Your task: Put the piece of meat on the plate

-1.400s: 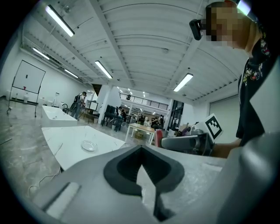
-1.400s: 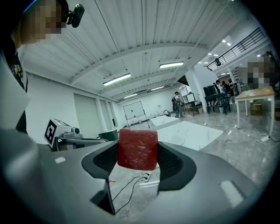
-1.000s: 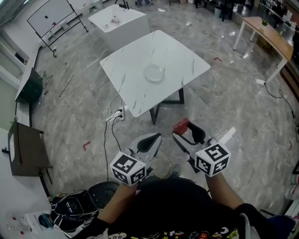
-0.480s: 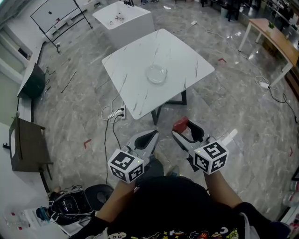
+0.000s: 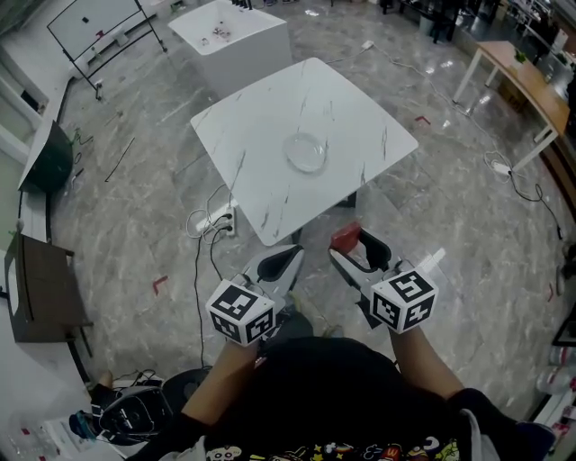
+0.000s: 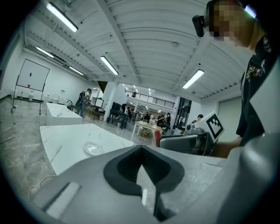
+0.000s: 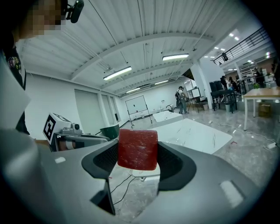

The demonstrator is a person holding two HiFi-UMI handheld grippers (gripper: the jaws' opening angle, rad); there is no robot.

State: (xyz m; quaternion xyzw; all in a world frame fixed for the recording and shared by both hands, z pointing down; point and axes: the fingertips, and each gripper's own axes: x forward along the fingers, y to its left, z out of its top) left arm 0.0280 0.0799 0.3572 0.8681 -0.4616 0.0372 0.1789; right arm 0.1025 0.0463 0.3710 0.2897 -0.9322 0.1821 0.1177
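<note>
Meat piece [image 7: 137, 149] clamped between the jaws of our right gripper [image 5: 349, 245], left gripper [image 5: 286, 259] closed on nothing, we stand off the near corner of the table [image 5: 261, 135], plate [image 5: 306, 151] at its middle unfilled.

White marble table [image 5: 256, 167], whiteboard [image 5: 94, 20], wooden desk [image 5: 519, 74]

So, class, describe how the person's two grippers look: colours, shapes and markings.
The left gripper and right gripper match: pale grey shells tapering forward, black ribbed lining on the jaws. Each carries a white cube with black square markers. The person wears a black top with cartoon print.
</note>
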